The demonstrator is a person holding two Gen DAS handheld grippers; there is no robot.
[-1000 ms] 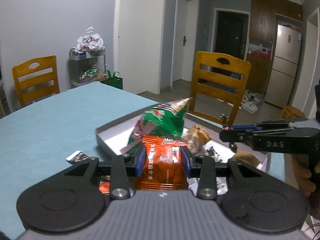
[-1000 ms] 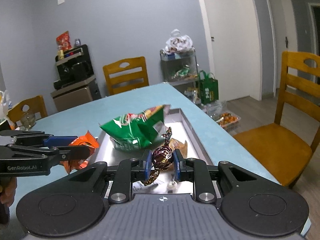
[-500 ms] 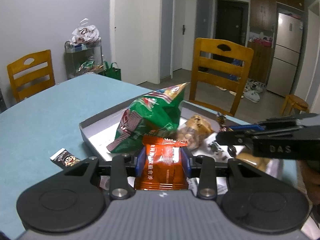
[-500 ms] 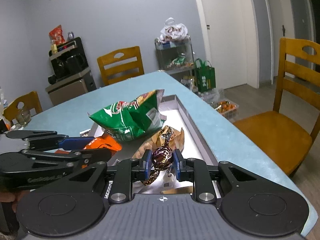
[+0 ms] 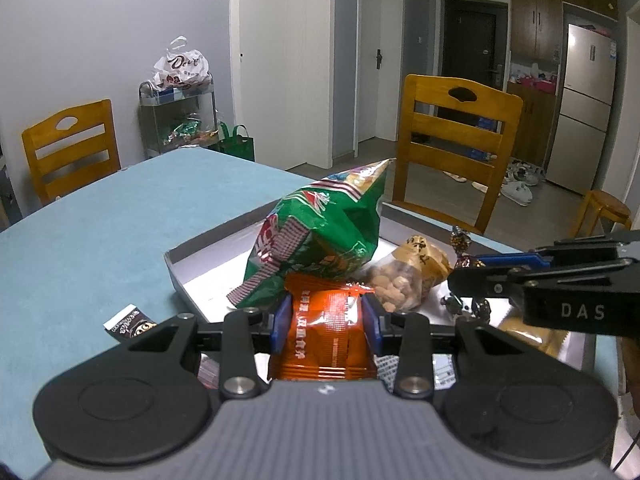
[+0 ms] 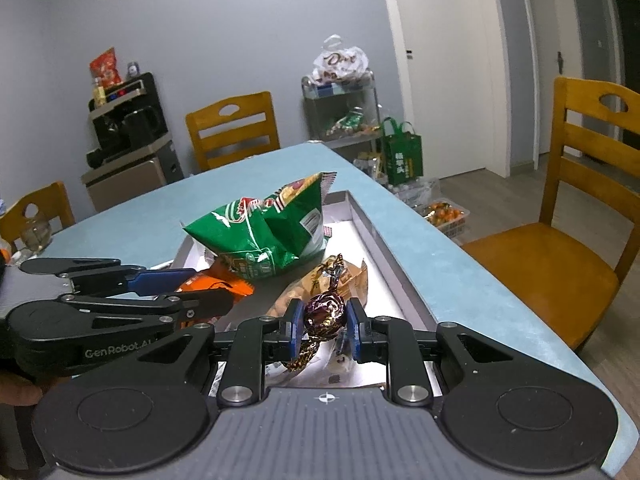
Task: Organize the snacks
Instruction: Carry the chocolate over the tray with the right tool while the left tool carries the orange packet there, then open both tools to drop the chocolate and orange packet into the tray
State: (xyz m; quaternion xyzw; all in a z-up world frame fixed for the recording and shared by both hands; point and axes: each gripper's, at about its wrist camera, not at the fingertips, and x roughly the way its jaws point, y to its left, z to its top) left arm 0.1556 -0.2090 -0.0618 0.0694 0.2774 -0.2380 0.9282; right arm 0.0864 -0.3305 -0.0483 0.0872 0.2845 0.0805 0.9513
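Nearest in the left wrist view, the left gripper [image 5: 326,322] is clamped on an orange packet [image 5: 328,340], its 2 blue pads pressing the packet's sides, and holds it over the near edge of the grey tray [image 5: 208,246]. The packet looks light, thin and crinkly, with a glossy film that could slide between the pads, so a hold across its flat middle, as here, seems safer than one on a sealed end; a column of white print runs down its face but is too small to read. In the right wrist view the right gripper [image 6: 323,326] is closed on a foil-wrapped candy [image 6: 325,314], gripped on its round body with the twisted ends sticking out above and below, over the near end of the tray. The candy is likely small, firm and light, and too hard a squeeze might dent it. Each gripper body carries writing: "DAS" on the right one, "GenRobot.AI" on the left. On the blue table [image 5: 100,220] just outside the tray's left edge lies a small dark sachet [image 5: 130,324], its label unreadable. Further in, a clear bag of nuts [image 5: 408,276] lies in the tray, soft and lumpy, beside a puffed green chip bag [image 5: 320,240] toward the far end, which is light and easily crushed. Beyond the table, a white bag [image 5: 182,68] on a shelf reads "Dove".
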